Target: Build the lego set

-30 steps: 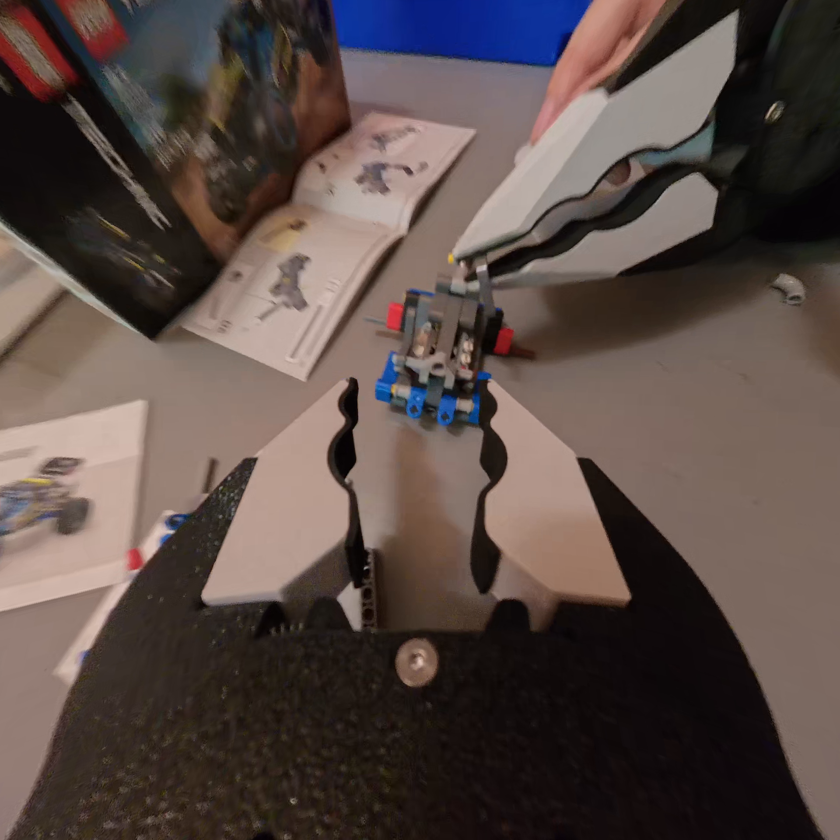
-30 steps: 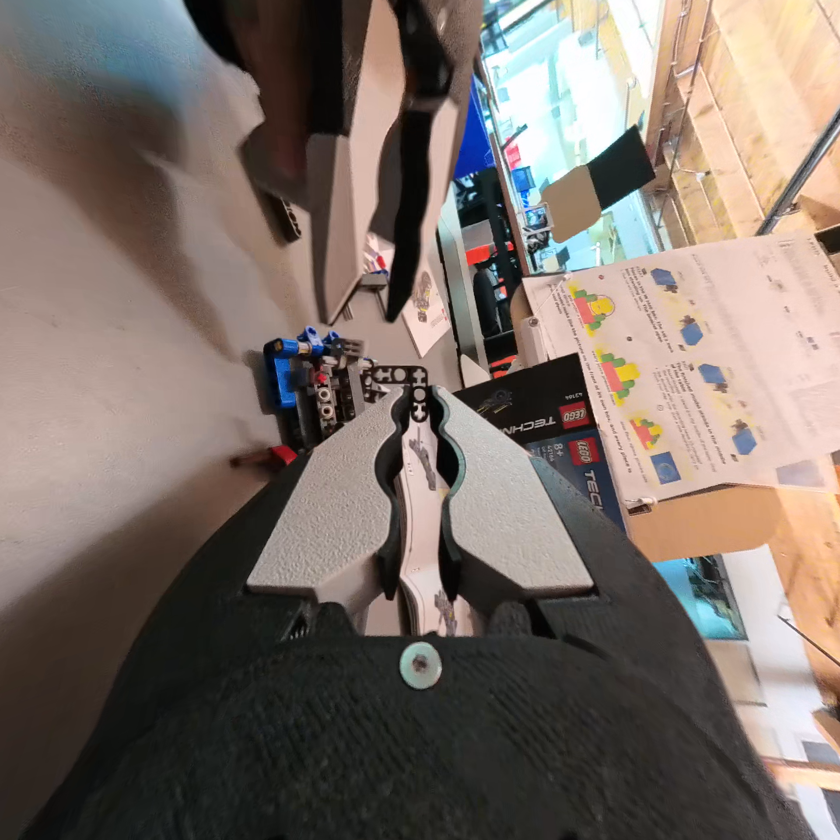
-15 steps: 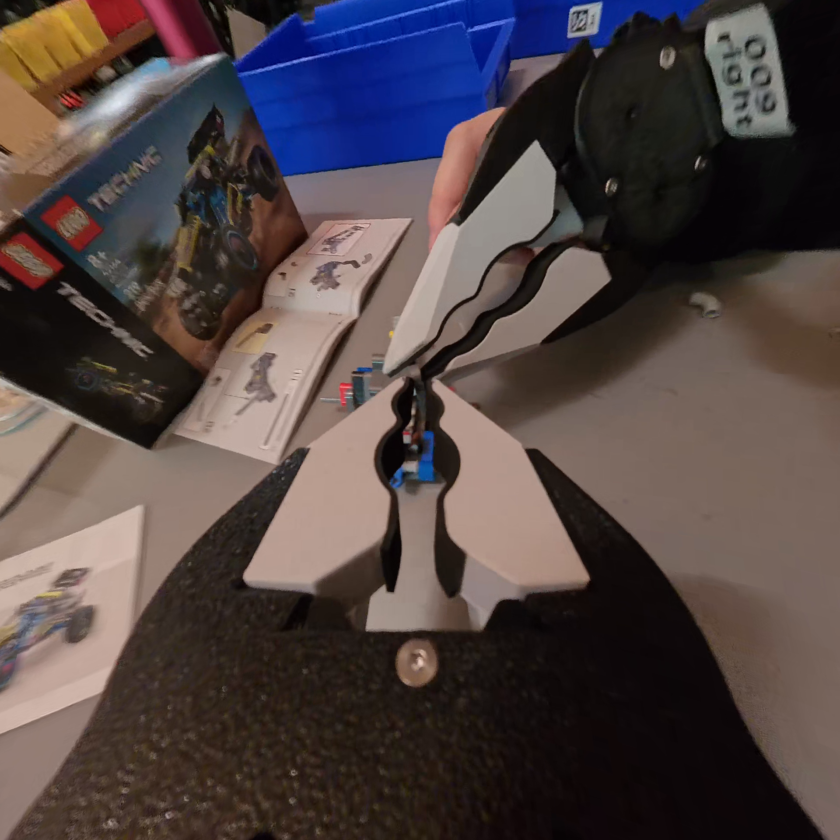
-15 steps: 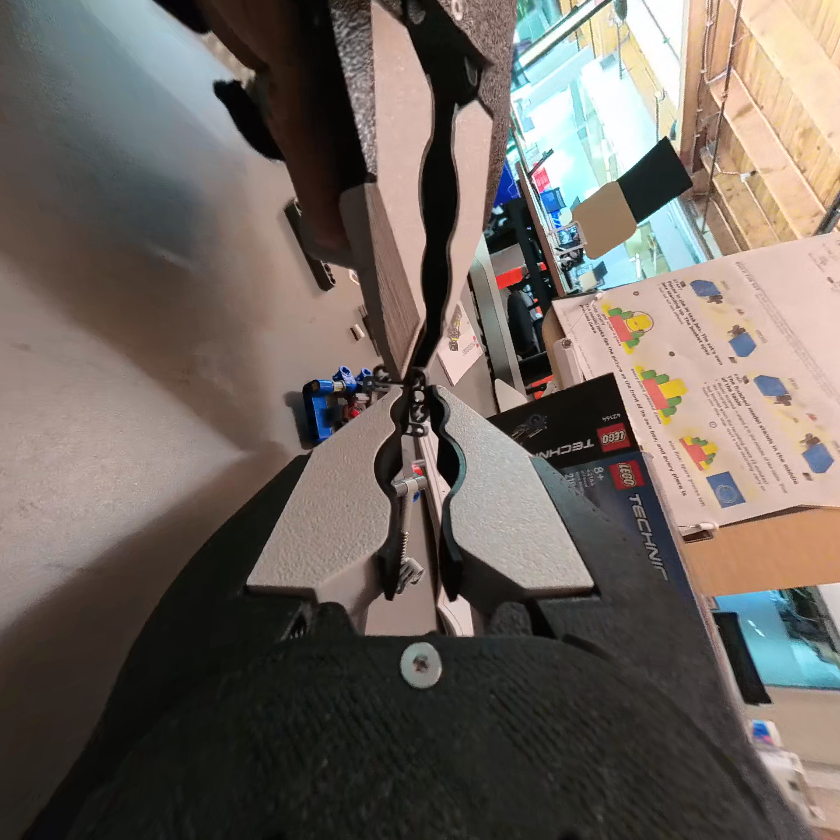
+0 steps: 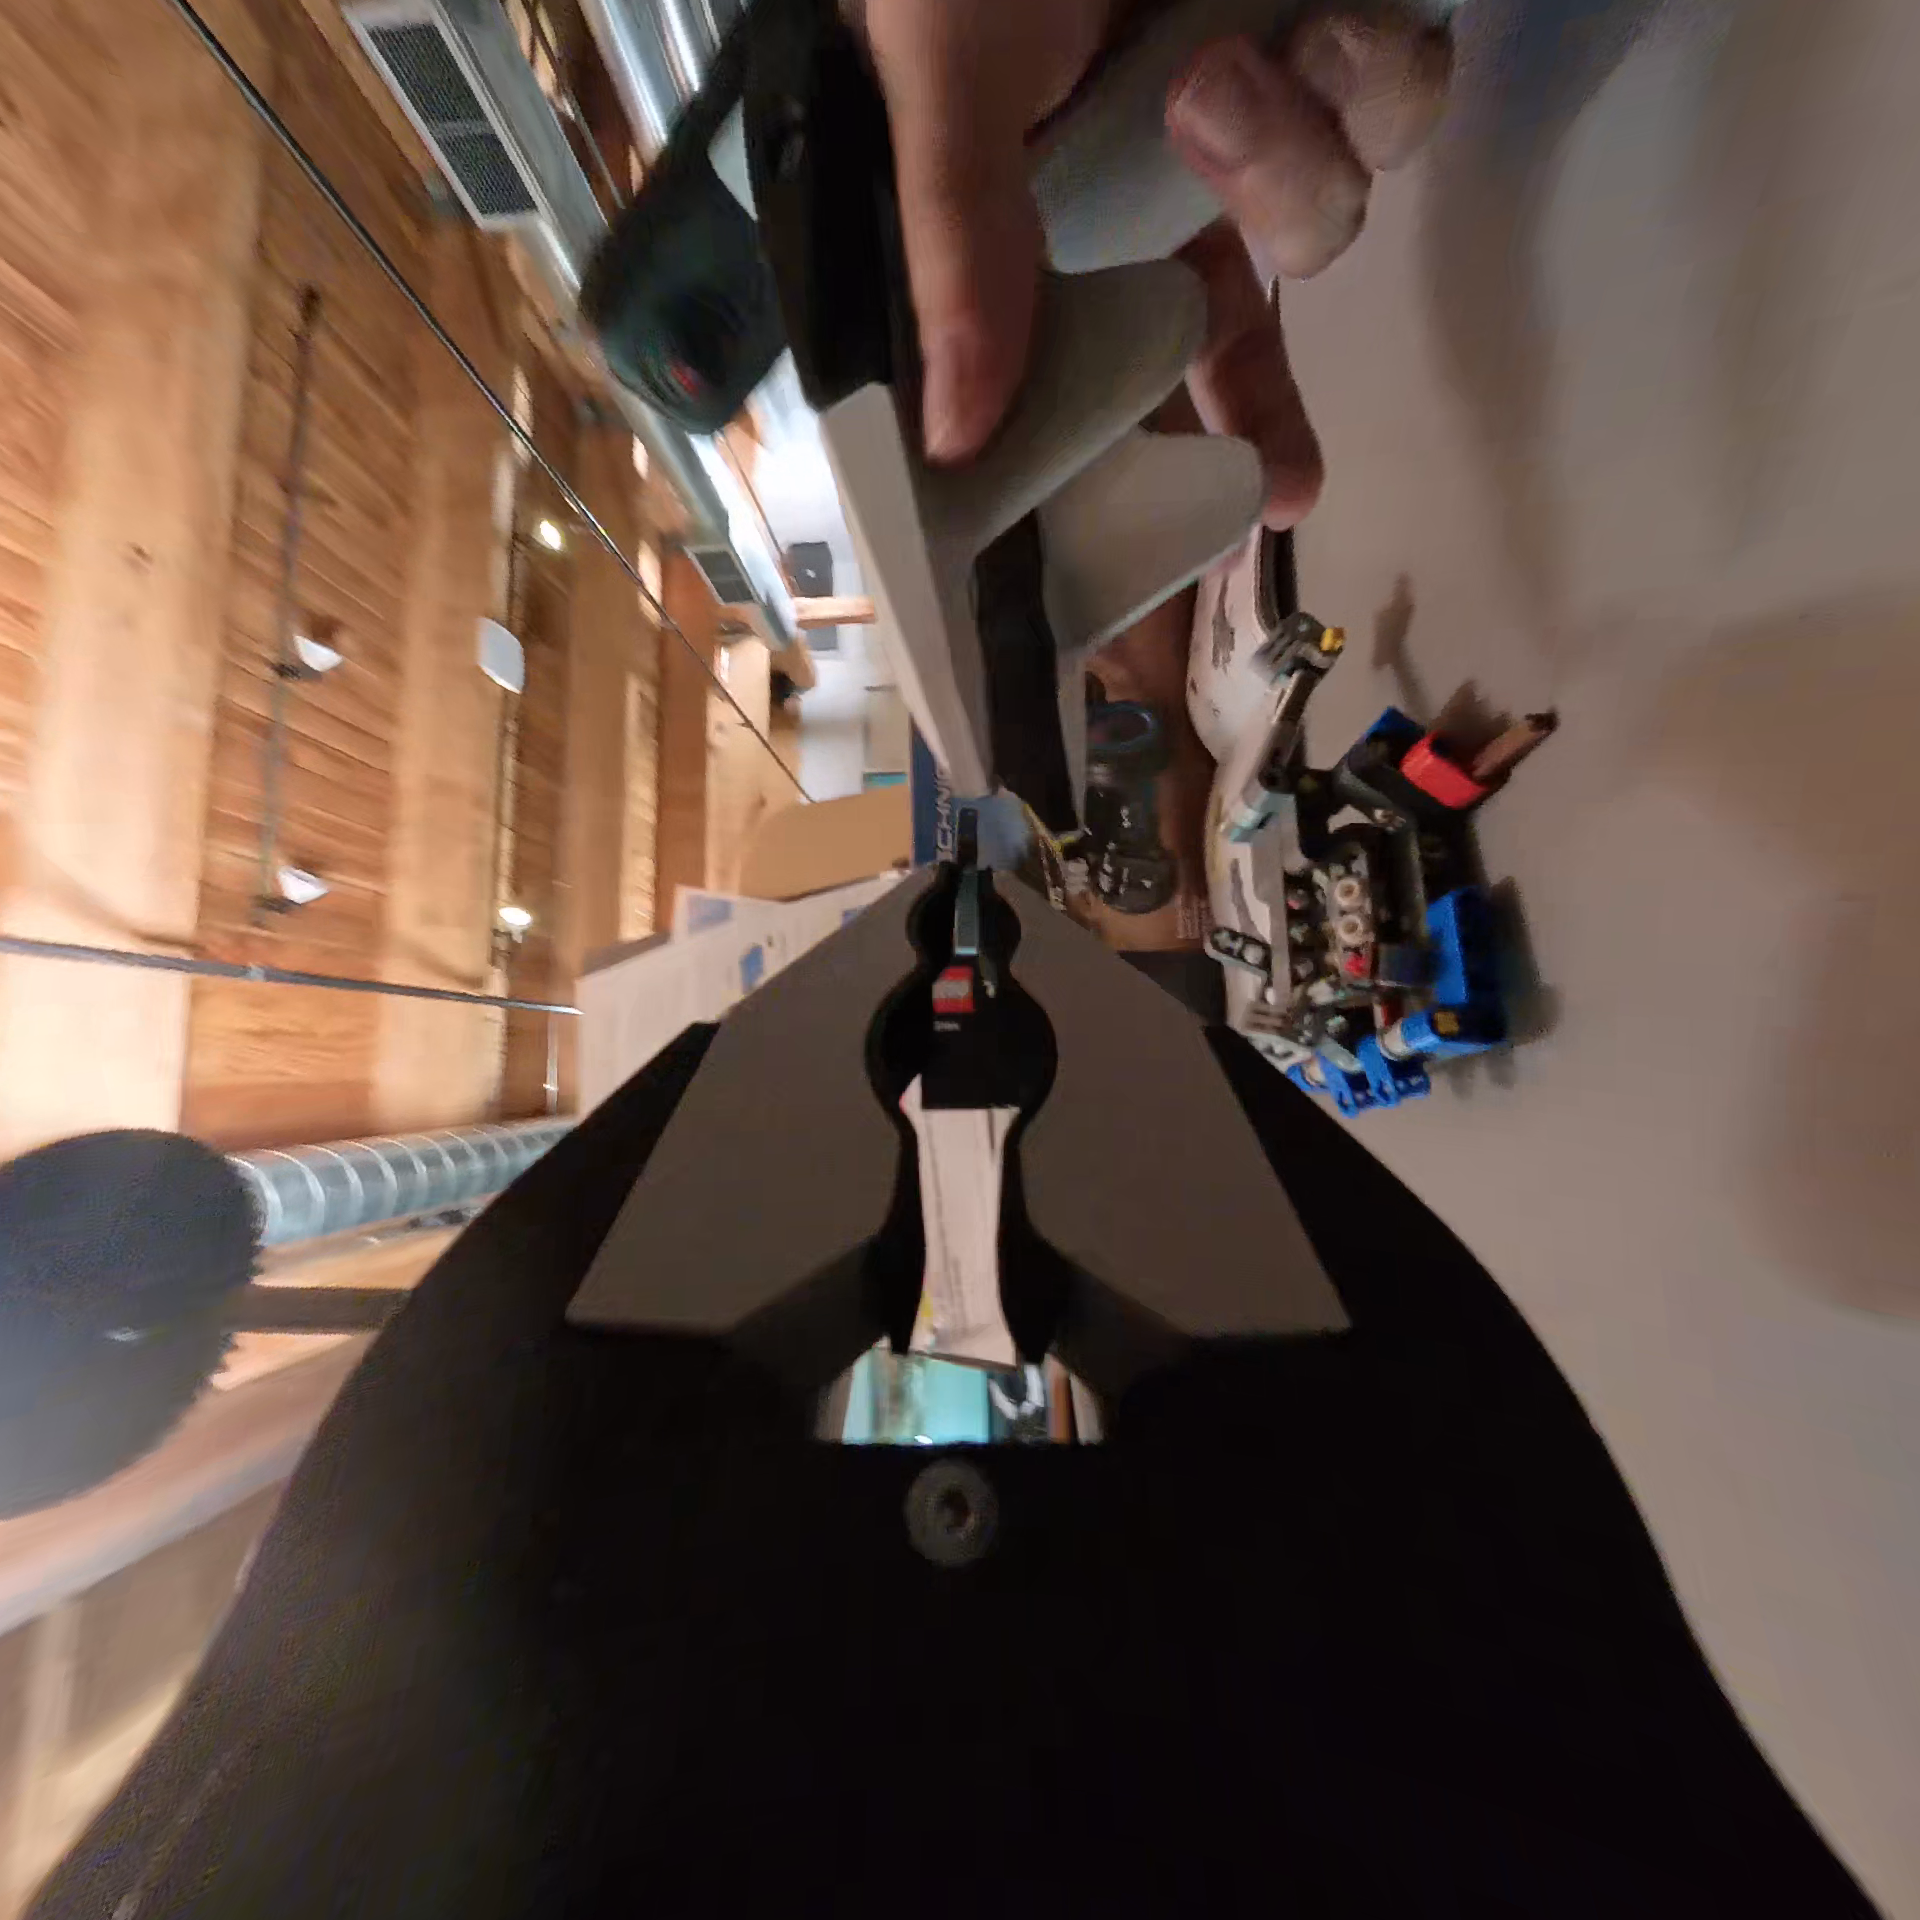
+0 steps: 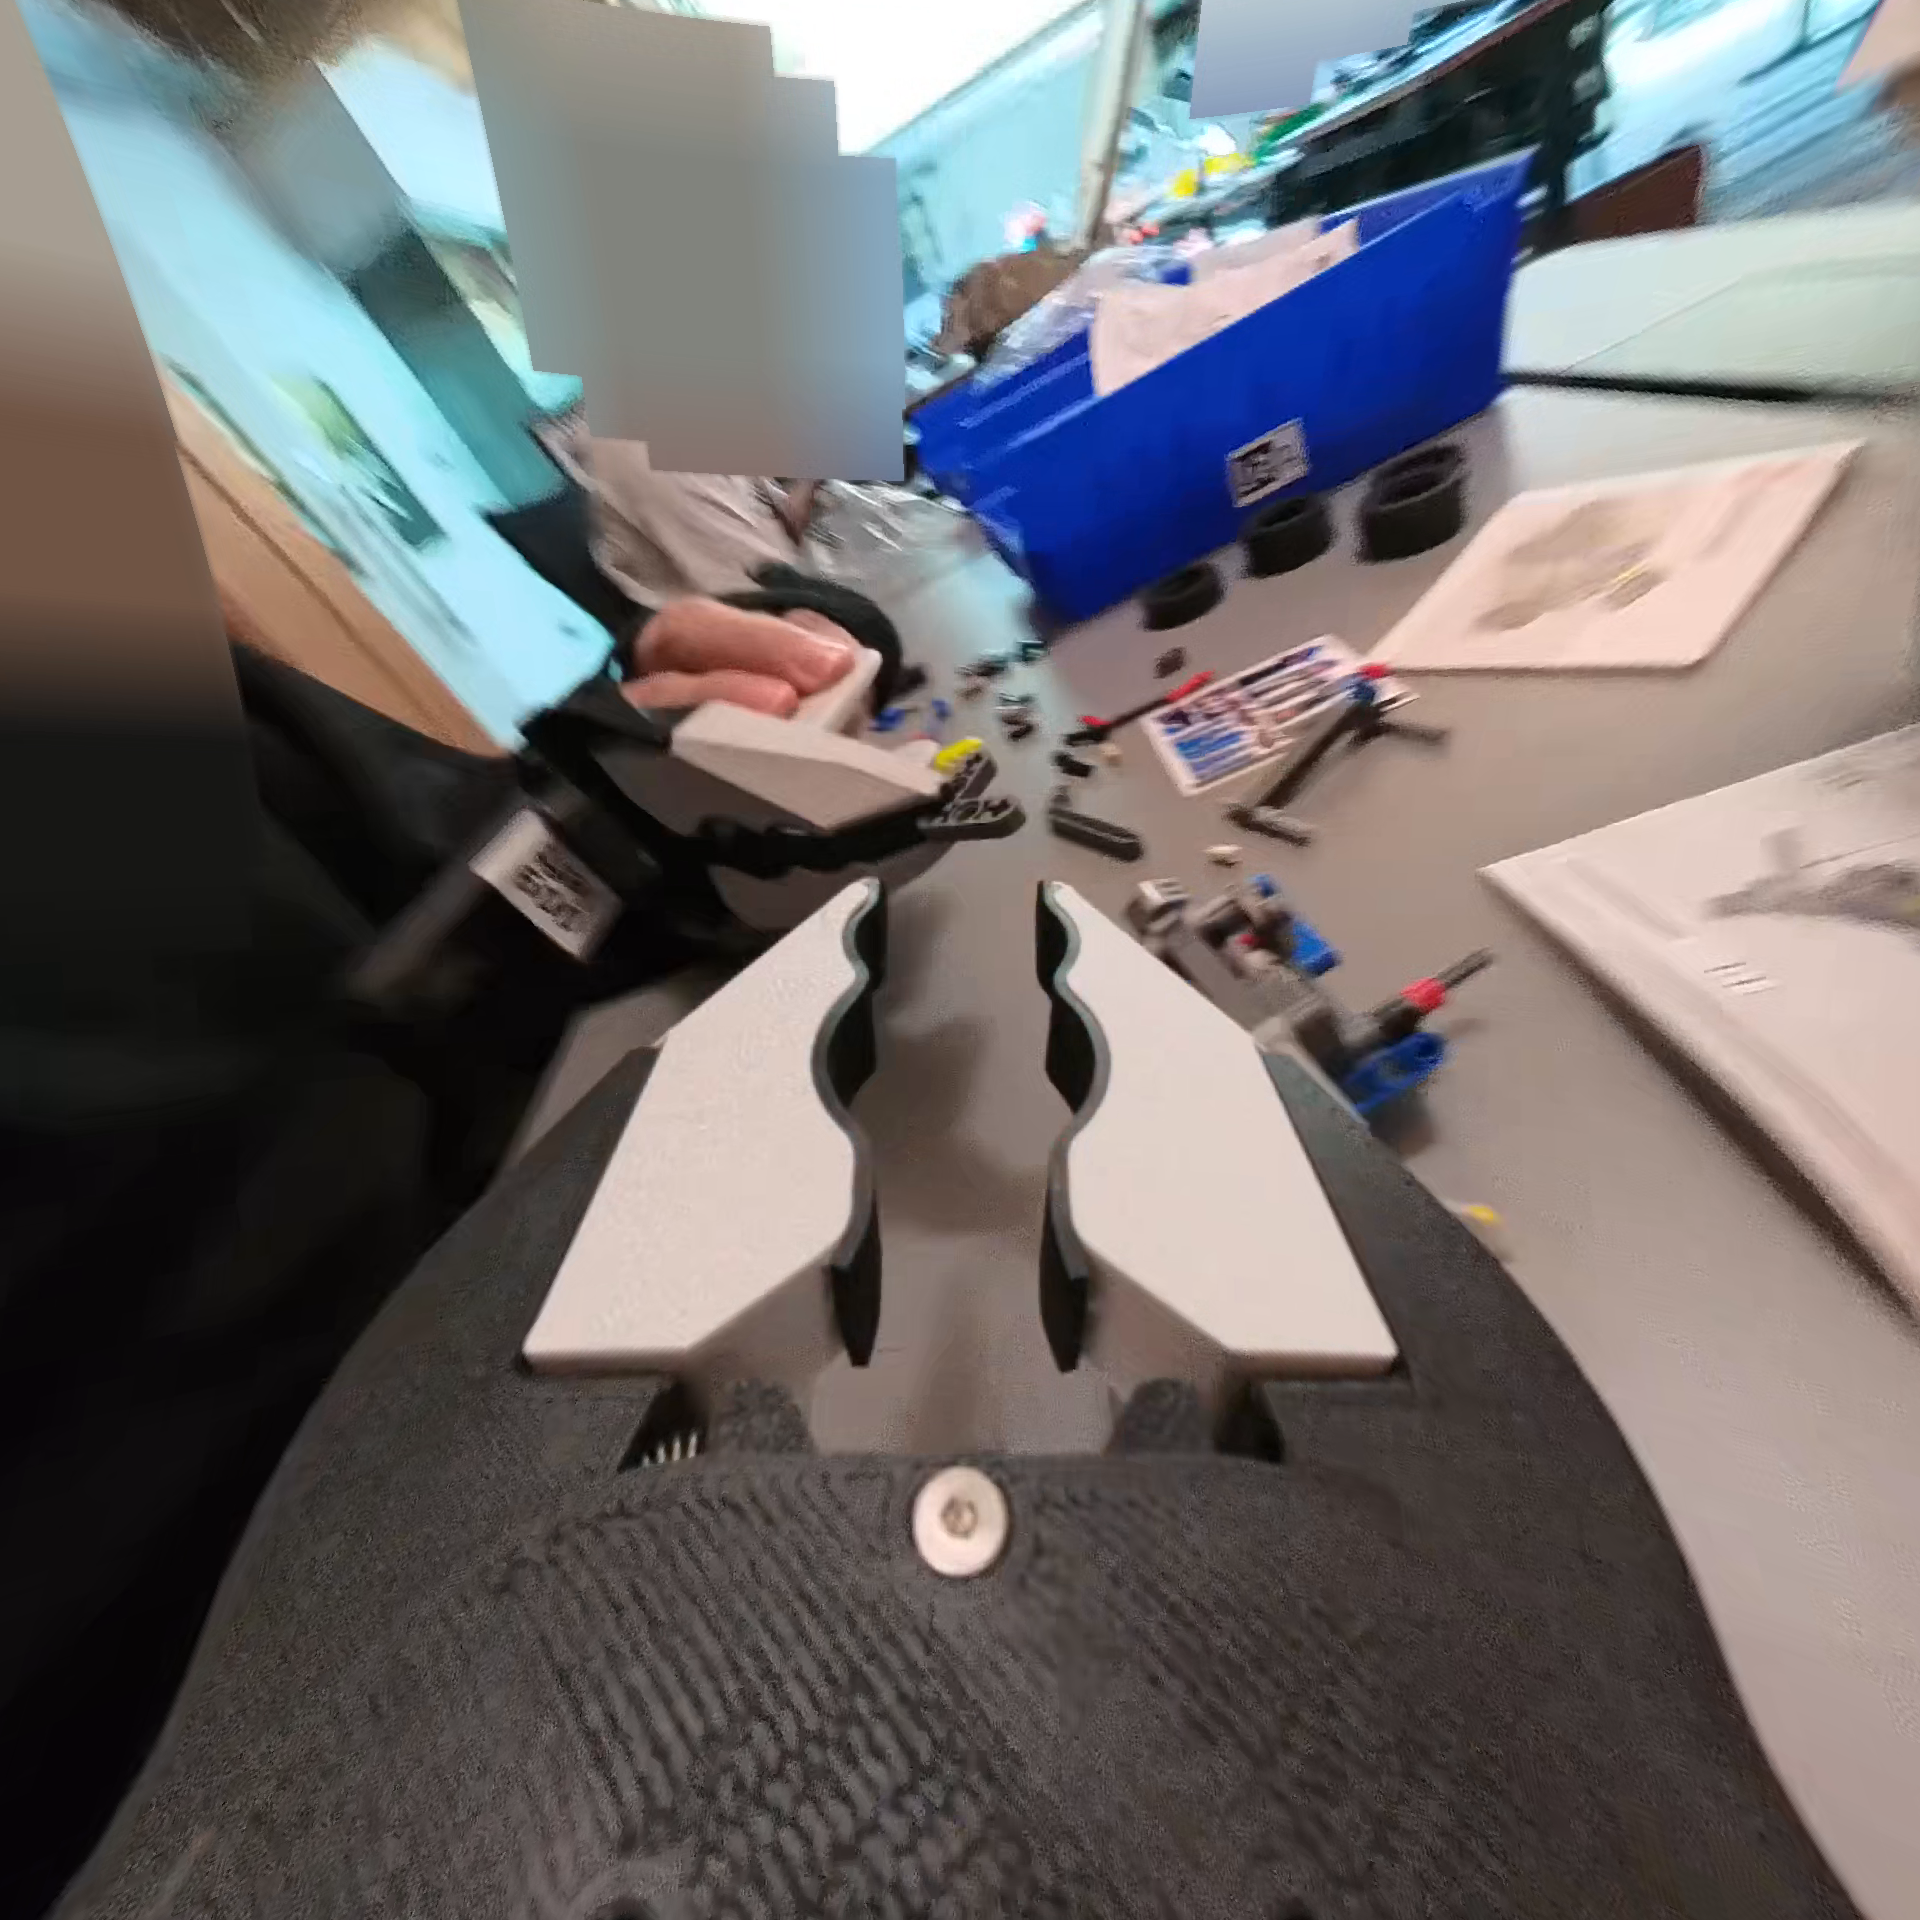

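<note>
- The left hand-held gripper (image 6: 961, 805) has its grey fingers pressed together on a small flat black perforated toy-brick beam (image 6: 971, 810), pinched at the very tips with most of the piece sticking out past them; a yellow bit sits just beside the tips.
- In the left wrist view the same dark thin piece (image 5: 968, 883) shows edge-on between the pads, its long axis running forward along the fingers.
- The right hand-held gripper (image 6: 958, 904) is spread, with bare grey desk (image 6: 1558, 1299) between the pads and nothing in its grasp.
- The pinched beam lies just ahead and slightly left of the right gripper's tips, near but apart, at about tip level.
- The partly built blue, grey and black toy-brick chassis (image 6: 1257, 930) with a red-tipped axle rests on the desk ahead and right of the right gripper, nearer to it than to the left one.
- Loose black pieces, a printed sticker sheet (image 6: 1268, 712) and a blue plastic bin (image 6: 1226, 436) lie farther off.
</note>
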